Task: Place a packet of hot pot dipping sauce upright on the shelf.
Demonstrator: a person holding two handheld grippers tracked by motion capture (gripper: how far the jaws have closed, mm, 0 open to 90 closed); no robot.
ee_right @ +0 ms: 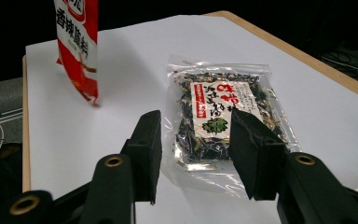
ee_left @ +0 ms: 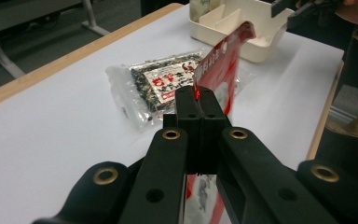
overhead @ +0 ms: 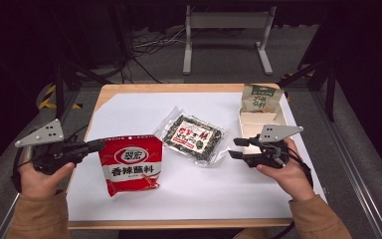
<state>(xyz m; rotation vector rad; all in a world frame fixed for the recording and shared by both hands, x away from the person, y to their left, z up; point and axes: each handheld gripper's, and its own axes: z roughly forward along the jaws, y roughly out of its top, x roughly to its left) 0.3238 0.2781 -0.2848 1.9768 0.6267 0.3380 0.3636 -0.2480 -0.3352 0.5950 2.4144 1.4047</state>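
Pinching the red seasoning packet (overhead: 131, 168) by its left edge, the left gripper (overhead: 97, 146) has its fingers clamped together on it, the packet hanging to their right with its lower edge near the surface (overhead: 129, 112). The right gripper (overhead: 237, 148), fingers apart and empty, faces the clear seaweed packet (ee_right: 223, 114) lying flat just ahead, lengthwise away from them.

From overhead we look forward and down on the counter (overhead: 129, 209); both close gripper views share the clear packet (ee_left: 165, 84).
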